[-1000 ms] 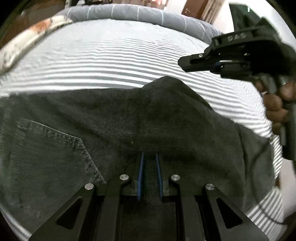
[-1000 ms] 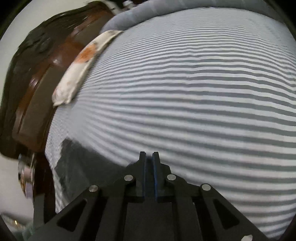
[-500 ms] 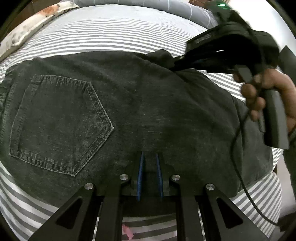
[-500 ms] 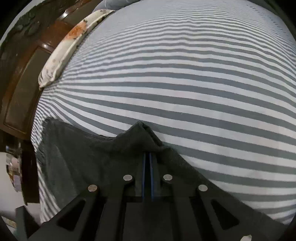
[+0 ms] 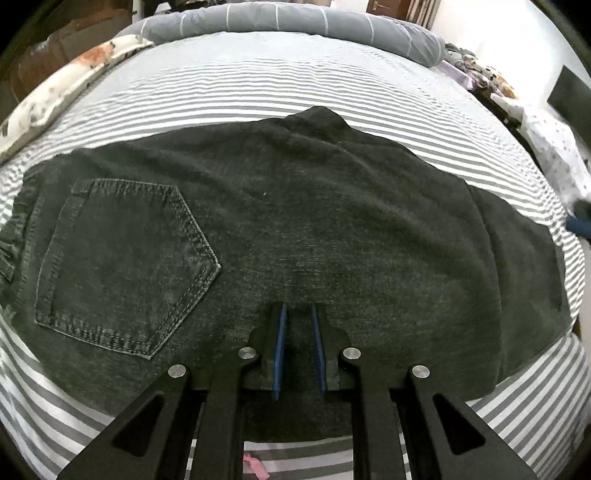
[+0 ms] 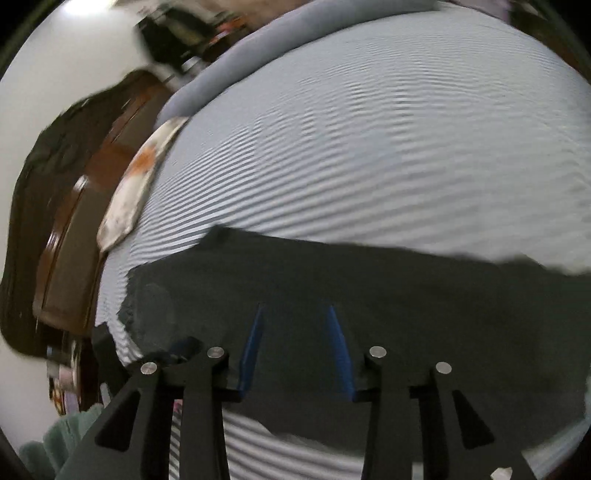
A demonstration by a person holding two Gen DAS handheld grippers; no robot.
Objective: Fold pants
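Note:
Dark grey denim pants (image 5: 332,221) lie folded across the striped bed, with a back pocket (image 5: 122,266) showing at the left. My left gripper (image 5: 298,308) sits at the near edge of the pants, its blue pads close together with a fold of the denim pinched between them. In the blurred right wrist view the pants (image 6: 406,295) spread below my right gripper (image 6: 295,307). Its jaws are opening, and the cloth lies under them with nothing gripped.
The grey-and-white striped sheet (image 5: 295,85) covers the bed. A grey bolster (image 5: 295,22) lies along the far edge and a floral pillow (image 5: 66,85) at the far left. A wooden headboard (image 6: 74,206) stands left. Beside my right gripper is a teal cloth (image 6: 55,443).
The right gripper let go of the far corner of the pants, spread its jaws and swung out of the left wrist view. The pants now lie flatter, and the left gripper still pinches them.

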